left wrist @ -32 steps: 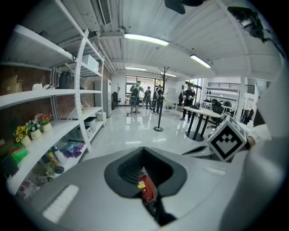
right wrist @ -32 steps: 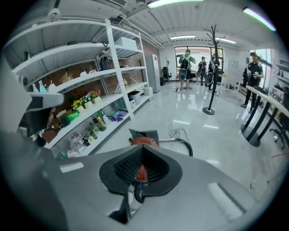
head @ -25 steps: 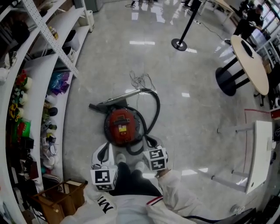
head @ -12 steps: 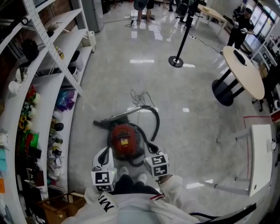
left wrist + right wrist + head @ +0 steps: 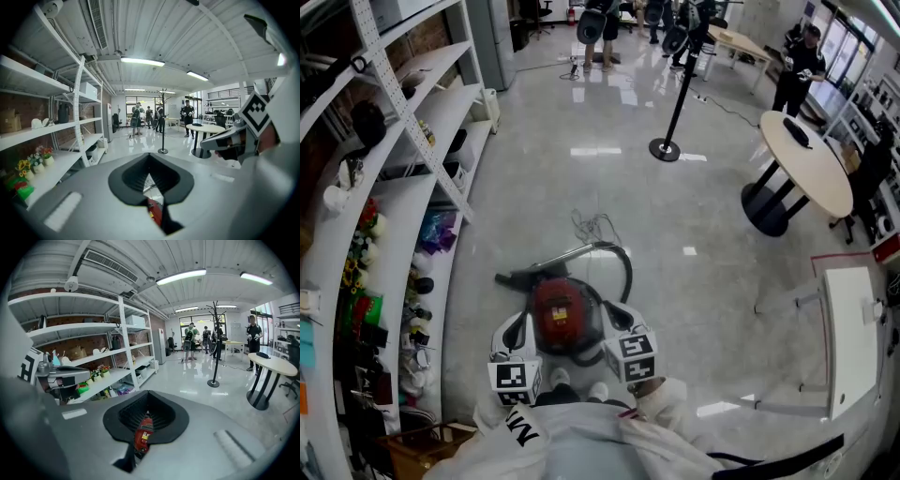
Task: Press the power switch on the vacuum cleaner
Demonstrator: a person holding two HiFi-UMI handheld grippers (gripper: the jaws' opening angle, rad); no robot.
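The red canister vacuum cleaner (image 5: 558, 314) sits on the floor just ahead of the person's feet. Its black hose (image 5: 624, 267) loops to the right, its wand (image 5: 546, 262) lies to the left, and a loose cord (image 5: 595, 225) trails beyond. My left gripper (image 5: 521, 322) hangs at the vacuum's left flank and my right gripper (image 5: 615, 309) at its right flank, both above the floor. Each gripper's jaws are shut with nothing held. A strip of red vacuum (image 5: 154, 212) shows through the left gripper (image 5: 151, 178), and the vacuum's red body (image 5: 143, 432) through the right gripper (image 5: 145, 420).
White shelving (image 5: 403, 141) full of small items runs along the left. A cardboard box (image 5: 422, 450) stands at the lower left. A stanchion post (image 5: 666, 145), a round table (image 5: 806, 159) and a white bench (image 5: 848, 337) stand to the right. People stand far off.
The head view has tilted up, showing more of the room; the vacuum sits lower in the picture. Both grippers keep their places beside the vacuum.
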